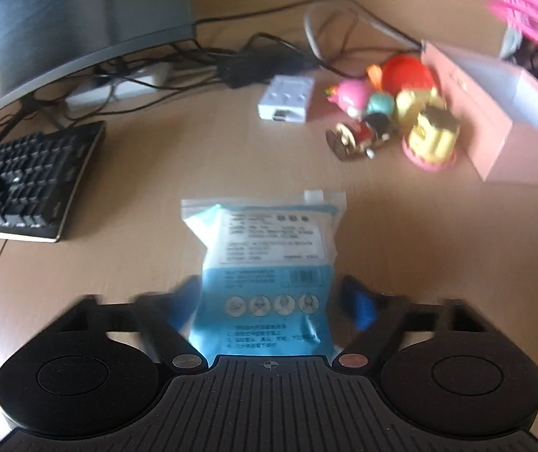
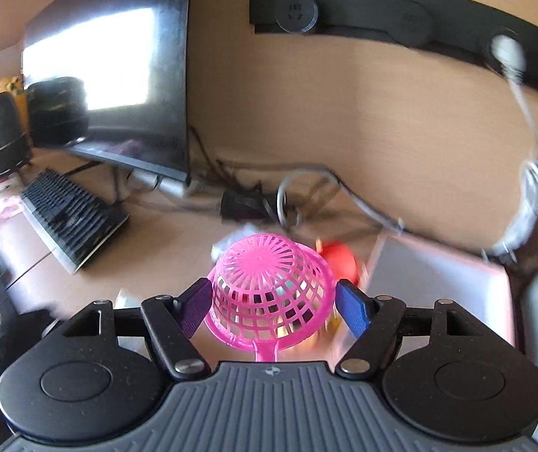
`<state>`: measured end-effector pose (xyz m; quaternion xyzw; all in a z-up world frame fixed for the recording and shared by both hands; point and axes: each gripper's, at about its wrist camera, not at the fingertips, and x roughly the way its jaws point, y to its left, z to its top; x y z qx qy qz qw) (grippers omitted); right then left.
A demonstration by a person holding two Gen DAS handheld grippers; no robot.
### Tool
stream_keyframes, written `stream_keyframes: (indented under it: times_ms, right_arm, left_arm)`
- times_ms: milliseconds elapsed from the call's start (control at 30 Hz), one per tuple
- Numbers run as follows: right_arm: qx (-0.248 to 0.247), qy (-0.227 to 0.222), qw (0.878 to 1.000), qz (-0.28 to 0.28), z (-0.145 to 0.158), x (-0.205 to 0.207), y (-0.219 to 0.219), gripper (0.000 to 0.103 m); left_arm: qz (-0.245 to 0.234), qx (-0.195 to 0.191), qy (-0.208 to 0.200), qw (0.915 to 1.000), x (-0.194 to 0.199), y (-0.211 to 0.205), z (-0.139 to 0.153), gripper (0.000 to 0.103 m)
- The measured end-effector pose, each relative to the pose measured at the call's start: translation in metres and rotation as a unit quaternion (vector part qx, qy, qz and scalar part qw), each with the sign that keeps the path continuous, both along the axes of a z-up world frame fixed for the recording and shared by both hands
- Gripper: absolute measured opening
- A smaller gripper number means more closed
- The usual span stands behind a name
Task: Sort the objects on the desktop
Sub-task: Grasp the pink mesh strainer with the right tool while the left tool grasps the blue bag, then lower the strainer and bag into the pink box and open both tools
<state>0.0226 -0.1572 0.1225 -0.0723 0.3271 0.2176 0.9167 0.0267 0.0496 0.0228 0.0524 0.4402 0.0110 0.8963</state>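
My left gripper (image 1: 272, 301) straddled the blue packet (image 1: 265, 263), lengthwise ahead, pads seemingly not pressing, while my right gripper (image 2: 272, 305) clamped the pink strainer (image 2: 269, 293).

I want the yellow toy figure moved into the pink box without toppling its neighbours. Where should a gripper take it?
Grip the yellow toy figure across its blocky upper body, coming from above and the desk's open front. It stands upright on a pink base; the pink box and other toys crowd its far sides.
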Motion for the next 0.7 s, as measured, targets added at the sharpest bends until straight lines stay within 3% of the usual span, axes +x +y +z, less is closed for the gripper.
stream_keyframes:
  times_ms: [33, 67, 200, 333, 467, 567, 700]
  right_arm:
    - [-0.004, 0.013, 1.000, -0.001, -0.001, -0.013, -0.011, 0.072]
    - [-0.009, 0.022, 1.000, -0.005, -0.004, -0.023, -0.020, 0.072]
    - [-0.016, 0.053, 0.998, -0.042, -0.012, -0.058, -0.053, 0.072]
    - [0.000, 0.029, 0.995, -0.099, 0.003, -0.068, -0.084, 0.072]
    - [0.019, -0.023, 0.986, -0.163, 0.025, -0.047, -0.102, 0.072]
    - [0.048, -0.055, 0.978, -0.197, 0.040, -0.017, -0.110, 0.072]
    - [0.048, -0.103, 0.968, -0.224, 0.060, 0.031, -0.109, 0.073]
  left_arm:
    - [-0.007, 0.004, -0.002, 1.0000, -0.003, -0.001, 0.001, 0.062]
    - [-0.017, 0.006, -0.001, 0.9998, -0.005, -0.003, 0.003, 0.060]
    - [-0.080, -0.010, -0.014, 0.9967, -0.023, -0.016, 0.030, 0.059]
    - [-0.146, -0.048, -0.059, 0.9864, -0.022, -0.043, 0.075, 0.059]
    - [-0.194, -0.081, -0.107, 0.9718, 0.007, -0.081, 0.112, 0.059]
    - [-0.226, -0.050, -0.141, 0.9626, 0.028, -0.115, 0.120, 0.059]
    - [-0.244, -0.044, -0.144, 0.9581, 0.057, -0.144, 0.121, 0.059]
